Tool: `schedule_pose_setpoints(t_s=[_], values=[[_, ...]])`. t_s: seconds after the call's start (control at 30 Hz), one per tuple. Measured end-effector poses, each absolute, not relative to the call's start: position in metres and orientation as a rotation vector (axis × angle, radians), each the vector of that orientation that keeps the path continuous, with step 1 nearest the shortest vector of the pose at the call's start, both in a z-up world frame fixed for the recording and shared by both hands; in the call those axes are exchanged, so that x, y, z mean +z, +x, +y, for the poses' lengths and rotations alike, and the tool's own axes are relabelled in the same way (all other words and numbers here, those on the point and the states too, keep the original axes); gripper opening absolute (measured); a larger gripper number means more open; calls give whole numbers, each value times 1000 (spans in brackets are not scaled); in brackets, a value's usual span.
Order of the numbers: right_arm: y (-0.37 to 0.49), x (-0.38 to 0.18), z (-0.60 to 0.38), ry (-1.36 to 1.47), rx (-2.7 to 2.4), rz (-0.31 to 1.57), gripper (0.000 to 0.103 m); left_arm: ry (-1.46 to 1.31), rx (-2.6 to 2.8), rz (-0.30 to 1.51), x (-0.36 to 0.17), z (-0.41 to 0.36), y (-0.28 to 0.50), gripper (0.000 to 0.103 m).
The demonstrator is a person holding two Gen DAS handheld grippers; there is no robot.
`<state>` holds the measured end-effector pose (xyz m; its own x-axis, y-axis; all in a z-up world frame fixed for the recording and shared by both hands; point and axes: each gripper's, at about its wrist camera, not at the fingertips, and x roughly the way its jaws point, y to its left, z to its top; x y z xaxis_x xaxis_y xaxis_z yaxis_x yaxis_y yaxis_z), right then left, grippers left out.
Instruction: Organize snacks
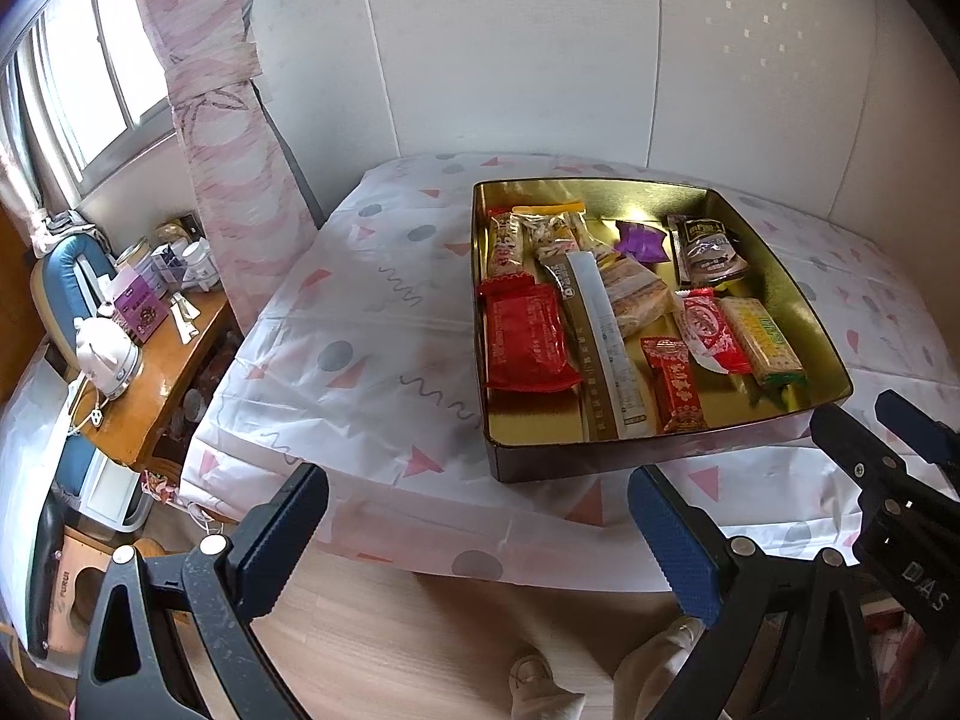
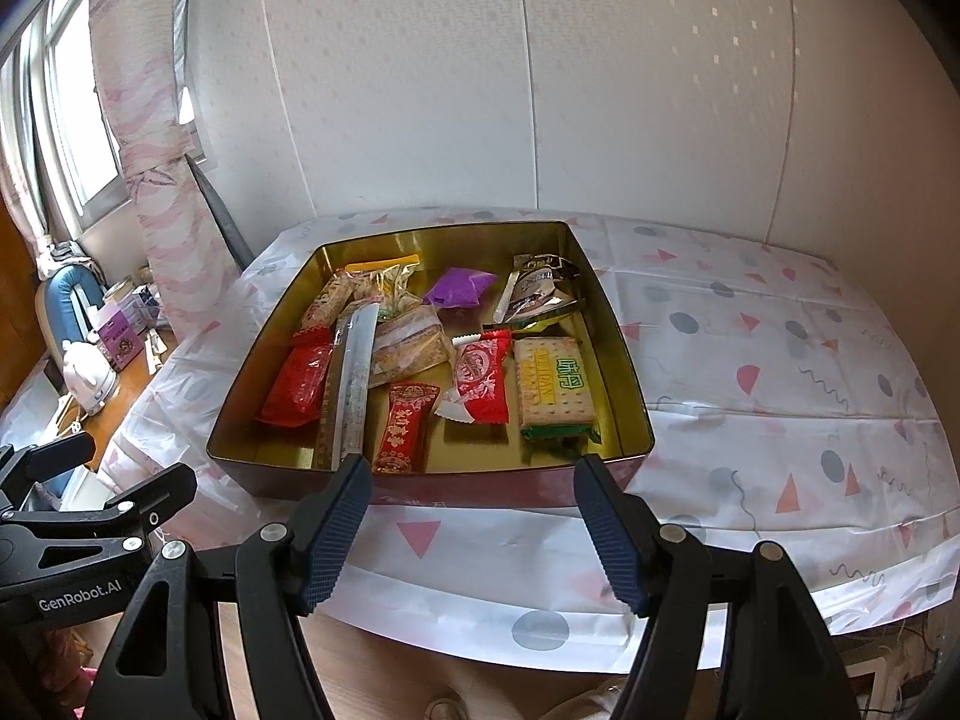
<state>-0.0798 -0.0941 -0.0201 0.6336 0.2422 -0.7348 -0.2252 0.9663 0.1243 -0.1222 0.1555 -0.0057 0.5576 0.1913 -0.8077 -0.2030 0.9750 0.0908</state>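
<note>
Covering the table (image 2: 750,420) is a white cloth with pink triangles and grey dots. On it sits a gold-lined tin (image 2: 618,354), near the front edge. Inside lie the snacks: a long silver stick pack (image 2: 355,384) leaning over a big red packet (image 2: 294,387), a cracker pack (image 2: 555,387) at the right wall, a purple pouch (image 2: 459,288) at the back. Both the left gripper (image 1: 480,540) and the right gripper (image 2: 471,531) hover just before the tin, jaws spread, nothing between them.
</note>
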Motion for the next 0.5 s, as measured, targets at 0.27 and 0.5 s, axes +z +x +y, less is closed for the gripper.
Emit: schedule_pose_setpoints(t_s=[0.27,0.5], values=[[-79,-22,-96,25,269,854,71,-8,217,958,-7,152,-122,101],[-79,-22,-95,27,272,857,71,-13,210,961,-7,153,-122,101]])
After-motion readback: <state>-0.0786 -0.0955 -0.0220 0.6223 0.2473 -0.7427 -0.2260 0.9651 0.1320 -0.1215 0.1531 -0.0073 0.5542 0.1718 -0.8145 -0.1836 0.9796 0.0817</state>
